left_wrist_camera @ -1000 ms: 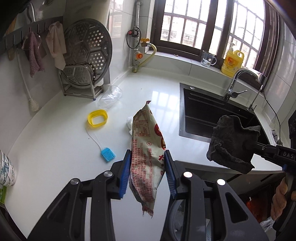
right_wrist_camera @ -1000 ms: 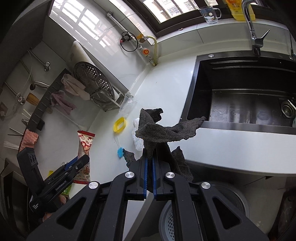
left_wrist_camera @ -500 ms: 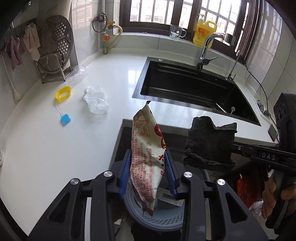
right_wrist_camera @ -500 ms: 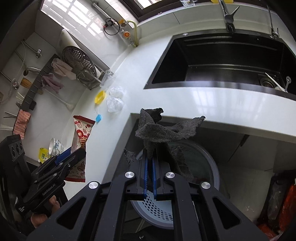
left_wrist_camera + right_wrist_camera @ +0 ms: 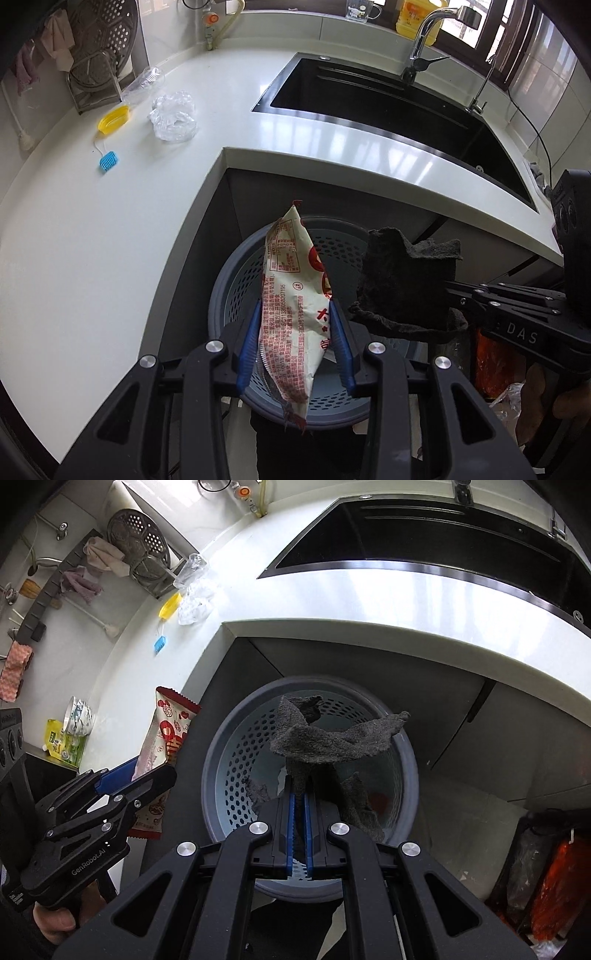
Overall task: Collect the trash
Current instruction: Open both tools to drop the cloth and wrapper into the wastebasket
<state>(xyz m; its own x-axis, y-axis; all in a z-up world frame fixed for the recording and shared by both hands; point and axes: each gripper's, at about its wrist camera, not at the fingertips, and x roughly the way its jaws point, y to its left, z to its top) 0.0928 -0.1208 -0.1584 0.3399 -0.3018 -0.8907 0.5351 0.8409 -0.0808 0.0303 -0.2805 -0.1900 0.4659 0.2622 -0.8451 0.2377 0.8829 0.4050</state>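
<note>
Both grippers have dropped from countertop [image 5: 110, 236] to over bin [image 5: 236, 280] | left gripper [image 5: 295, 332]: jaws just widening, snack wrapper [image 5: 291, 295] between pads | right gripper [image 5: 299, 812]: clenched on dark rag [image 5: 332, 738] above bin

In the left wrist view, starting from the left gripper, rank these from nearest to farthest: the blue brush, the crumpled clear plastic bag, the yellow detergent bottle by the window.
From the left gripper, which grips the snack wrapper:
1. Blue brush, on the counter to the upper left.
2. Crumpled clear plastic bag, farther back on the counter, beyond the brush.
3. Yellow detergent bottle, on the window ledge behind the sink.
</note>
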